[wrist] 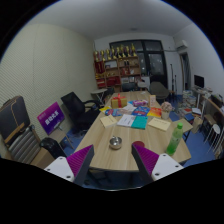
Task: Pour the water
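The claw (113, 163) is spread wide and grips nothing, its two purple pads (80, 160) set apart at about seven and five o'clock, with bare wood of the table (100, 150) showing between them. Just beyond the gap, near the middle of the view, a small dark round object (115, 143) stands on the table; it may be a cup or bowl, but what it holds cannot be made out. At about four o'clock, beside the right finger and a little past it, stands a tall, slim green bottle (176, 138), upright near the table's right edge, pale green and translucent with a paler top; whether it holds water cannot be told. Farther along, the table is strewn with papers and boxes (133, 108) in blue, yellow and red, too small to tell apart. At nine o'clock black office chairs (76, 107) line the left side, one bearing a purple sign (51, 119) whose lettering is unreadable. At twelve o'clock, against the far wall, a shelf (120, 68) holds trophies and other small items, indistinct.
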The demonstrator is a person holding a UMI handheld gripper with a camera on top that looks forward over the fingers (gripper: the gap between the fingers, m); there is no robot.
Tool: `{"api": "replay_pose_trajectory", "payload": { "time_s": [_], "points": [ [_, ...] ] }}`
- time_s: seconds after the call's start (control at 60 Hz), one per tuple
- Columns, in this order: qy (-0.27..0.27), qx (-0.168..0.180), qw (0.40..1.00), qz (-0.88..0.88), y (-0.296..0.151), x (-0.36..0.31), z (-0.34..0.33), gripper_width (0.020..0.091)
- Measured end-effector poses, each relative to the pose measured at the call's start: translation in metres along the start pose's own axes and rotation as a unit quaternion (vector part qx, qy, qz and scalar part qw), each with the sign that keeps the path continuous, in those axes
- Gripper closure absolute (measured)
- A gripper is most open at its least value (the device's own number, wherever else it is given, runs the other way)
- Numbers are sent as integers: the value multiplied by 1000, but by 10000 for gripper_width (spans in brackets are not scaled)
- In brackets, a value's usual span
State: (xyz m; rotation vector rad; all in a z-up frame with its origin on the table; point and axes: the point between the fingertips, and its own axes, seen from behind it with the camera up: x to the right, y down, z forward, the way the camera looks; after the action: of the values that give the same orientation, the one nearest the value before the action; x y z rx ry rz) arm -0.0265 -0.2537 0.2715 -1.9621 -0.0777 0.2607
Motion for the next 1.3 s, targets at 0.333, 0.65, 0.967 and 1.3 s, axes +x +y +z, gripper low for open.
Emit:
{"api": "replay_pose_trajectory", "payload": {
  "time_s": [0.333,0.65,0.967,1.3],
  "points": [
    [97,47,994,8,30,139,37,283],
    [209,88,974,-21,79,328,144,272],
    [227,130,965,-13,66,380,221,640],
    [226,78,963,-124,25,340,216,737]
  ]
}}
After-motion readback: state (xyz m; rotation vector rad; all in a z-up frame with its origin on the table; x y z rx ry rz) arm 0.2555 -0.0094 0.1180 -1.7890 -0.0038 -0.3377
